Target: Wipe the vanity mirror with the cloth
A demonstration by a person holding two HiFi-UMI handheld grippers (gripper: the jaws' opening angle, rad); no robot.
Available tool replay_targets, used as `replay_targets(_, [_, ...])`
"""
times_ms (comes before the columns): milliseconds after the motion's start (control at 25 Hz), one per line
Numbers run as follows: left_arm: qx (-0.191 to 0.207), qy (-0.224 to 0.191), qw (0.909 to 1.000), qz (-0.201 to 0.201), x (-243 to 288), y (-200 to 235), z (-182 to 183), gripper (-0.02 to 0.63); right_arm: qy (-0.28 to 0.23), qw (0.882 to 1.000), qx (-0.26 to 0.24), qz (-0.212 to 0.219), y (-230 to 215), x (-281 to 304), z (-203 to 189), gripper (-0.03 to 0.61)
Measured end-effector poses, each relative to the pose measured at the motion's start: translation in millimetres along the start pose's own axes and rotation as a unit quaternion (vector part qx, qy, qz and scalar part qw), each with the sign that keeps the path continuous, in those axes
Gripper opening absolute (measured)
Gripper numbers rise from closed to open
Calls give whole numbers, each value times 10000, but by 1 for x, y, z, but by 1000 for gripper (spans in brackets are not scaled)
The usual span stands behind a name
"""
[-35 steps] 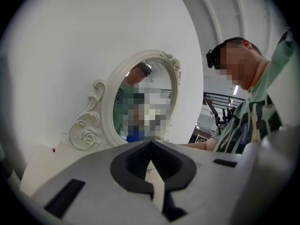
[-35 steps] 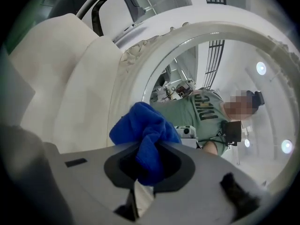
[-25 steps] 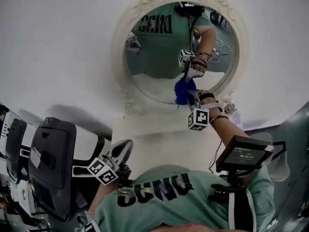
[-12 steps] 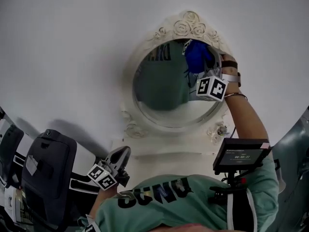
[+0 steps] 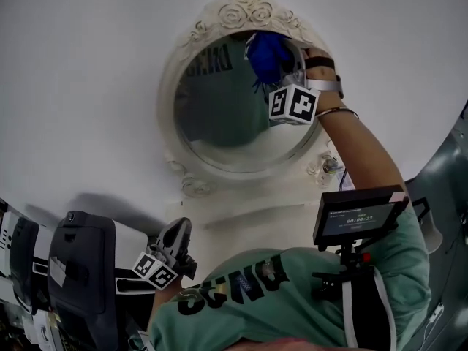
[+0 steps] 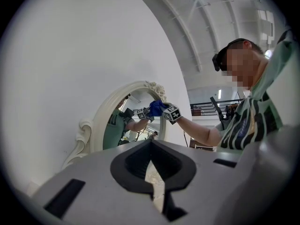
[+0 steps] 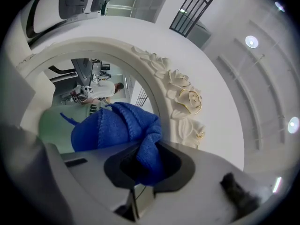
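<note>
An oval vanity mirror (image 5: pixel 219 115) in an ornate white frame (image 5: pixel 245 12) hangs on the white wall. My right gripper (image 5: pixel 284 75) is shut on a blue cloth (image 5: pixel 268 52) and presses it against the glass at the mirror's top right, just under the carved roses (image 7: pixel 183 99). In the right gripper view the cloth (image 7: pixel 115 125) bulges out of the jaws of the right gripper (image 7: pixel 142 170) against the glass (image 7: pixel 70 86). My left gripper (image 5: pixel 174 241) hangs low at the left, far from the mirror, shut with nothing in it. The left gripper (image 6: pixel 151 170) looks up at the mirror (image 6: pixel 123 125) from the side.
A white vanity top (image 5: pixel 241 214) sits under the mirror, with a small ornament (image 5: pixel 327 168) at the frame's lower right. A black and white machine (image 5: pixel 80 269) stands at the lower left. A small screen (image 5: pixel 356 214) is mounted in front of the person's chest.
My right gripper has carried the cloth from the mirror's lower middle up to its top edge, then a little leftward along the top. The left gripper has stayed low.
</note>
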State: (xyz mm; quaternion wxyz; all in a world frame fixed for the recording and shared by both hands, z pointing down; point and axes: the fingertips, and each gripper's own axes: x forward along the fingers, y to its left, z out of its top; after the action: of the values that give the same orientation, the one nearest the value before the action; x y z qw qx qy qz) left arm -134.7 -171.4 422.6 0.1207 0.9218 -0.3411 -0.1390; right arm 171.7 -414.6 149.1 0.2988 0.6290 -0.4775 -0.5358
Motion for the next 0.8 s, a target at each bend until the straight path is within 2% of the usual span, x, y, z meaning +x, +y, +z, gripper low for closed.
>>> replay_targets(280, [-231,298,9993,1,7,-1,-19,9,43,9988,-71,487,76,-33,-27,46])
replay_targets(440, [-364,576,9977,55,15,15,-44,9,155,9934,-21,1134,184,-69,-57,46])
replay_targets(520, [-458,762,9960,96,14,14,-57,9,237,9879,-10,1530,238,-95,-71,46])
replay_targets(640, [-599,948,9936,157,11,6,-68,9,439,9770,-4,2087,296,-133,-93,46])
replay_targets(800, [-687,1107,9912,247,7,-4,-78,9,800,9515,-253,2961,368,-177,-124,46])
